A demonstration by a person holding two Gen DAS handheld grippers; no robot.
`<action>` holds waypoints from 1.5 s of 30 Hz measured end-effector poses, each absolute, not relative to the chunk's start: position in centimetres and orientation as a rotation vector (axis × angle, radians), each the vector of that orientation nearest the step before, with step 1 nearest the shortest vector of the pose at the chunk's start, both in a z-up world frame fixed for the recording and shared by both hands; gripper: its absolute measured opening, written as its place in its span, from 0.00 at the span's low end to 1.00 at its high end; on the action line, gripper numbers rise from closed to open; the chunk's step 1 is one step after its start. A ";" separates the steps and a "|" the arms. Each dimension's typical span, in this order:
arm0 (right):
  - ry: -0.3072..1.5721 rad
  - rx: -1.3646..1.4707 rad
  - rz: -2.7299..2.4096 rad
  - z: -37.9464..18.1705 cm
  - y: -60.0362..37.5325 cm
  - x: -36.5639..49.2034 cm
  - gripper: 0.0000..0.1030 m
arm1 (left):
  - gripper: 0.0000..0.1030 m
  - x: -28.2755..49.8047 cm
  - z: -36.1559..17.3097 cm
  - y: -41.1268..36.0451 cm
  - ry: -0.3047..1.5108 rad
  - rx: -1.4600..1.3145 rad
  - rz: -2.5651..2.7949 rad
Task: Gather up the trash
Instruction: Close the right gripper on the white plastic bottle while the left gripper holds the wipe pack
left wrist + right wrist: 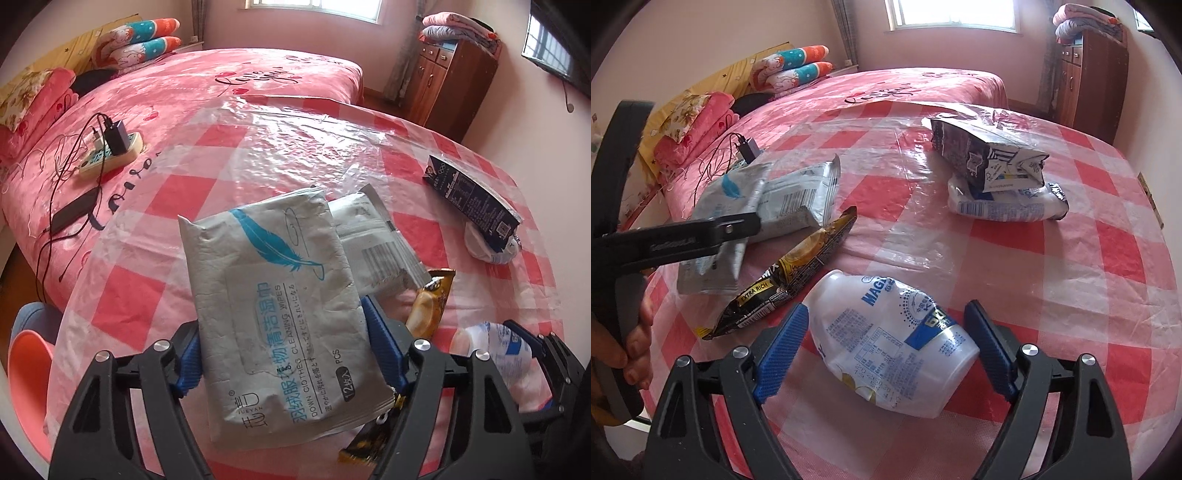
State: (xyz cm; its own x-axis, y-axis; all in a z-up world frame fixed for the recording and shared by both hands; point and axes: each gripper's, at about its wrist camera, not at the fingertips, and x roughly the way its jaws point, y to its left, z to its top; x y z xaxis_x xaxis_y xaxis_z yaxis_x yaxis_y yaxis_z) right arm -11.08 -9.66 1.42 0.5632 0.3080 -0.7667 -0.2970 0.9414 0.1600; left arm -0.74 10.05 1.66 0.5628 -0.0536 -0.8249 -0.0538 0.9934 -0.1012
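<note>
Pink walls and a bed (192, 96) with a pink cover fill the background; nearer stands a table (1071, 236) under a red-and-white checked cloth with clear plastic over it.

At lower centre of the left wrist view, a grey wipes pack (280, 314) lies between the blue pads of the left gripper (284, 354). Both pads sit against its edges, so the jaws are grasping it. Under it lie a second grey pack (376, 240) and a black-and-gold wrapper (790, 277).

At lower centre of the right wrist view, a crushed white bottle (897, 339) lies on its side on the table between the pads of the right gripper (886, 350). The left pad is at its neck, the right pad just clear of its base: jaws released.

At upper right of that view, a dark carton (982, 151) rests on a white bag (1008, 206). A hand (631, 347) shows at the left edge.

On the bed lies a power strip (110, 155) with cables.
</note>
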 end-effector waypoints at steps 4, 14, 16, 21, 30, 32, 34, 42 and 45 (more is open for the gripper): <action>0.902 0.033 0.364 1.5 -10.1 -11.1 0.79 | 0.74 -1.7 1.8 11.1 0.969 -0.132 -0.003; 0.882 0.050 0.360 1.9 -10.3 -11.5 0.44 | 0.74 -4.0 1.2 12.9 0.972 -0.163 -0.056; 0.890 0.072 0.370 1.8 -10.5 -11.3 0.45 | 0.74 -4.4 0.9 13.2 0.973 -0.175 -0.070; 0.899 0.113 0.433 1.7 -10.8 -10.9 0.59 | 0.74 -5.2 0.5 14.3 0.967 -0.202 -0.093; 0.910 0.014 0.330 1.5 -8.5 -10.3 0.88 | 0.74 -6.3 -0.1 15.6 0.959 -0.214 -0.131; 0.915 -0.025 0.324 1.4 -7.9 -10.3 0.88 | 0.74 -6.5 -0.1 15.8 0.953 -0.214 -0.143; 0.916 -0.052 0.318 1.3 -7.5 -10.4 0.84 | 0.74 -6.7 -0.1 15.9 0.949 -0.222 -0.156; 0.905 -0.132 0.267 1.2 -7.1 -11.3 0.67 | 0.74 -7.6 -0.2 16.8 0.924 -0.248 -0.200; 0.903 -0.123 0.257 1.2 -7.2 -11.6 0.66 | 0.74 -7.9 -0.3 17.1 0.915 -0.260 -0.213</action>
State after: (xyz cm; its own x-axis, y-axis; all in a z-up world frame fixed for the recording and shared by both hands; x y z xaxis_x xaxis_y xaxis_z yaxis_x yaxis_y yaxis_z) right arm -11.62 -7.20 1.15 0.5911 0.1691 -0.7887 -0.2723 0.9622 0.0022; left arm -7.87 17.09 -0.29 0.5926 -0.2906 -0.7512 0.0709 0.9479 -0.3107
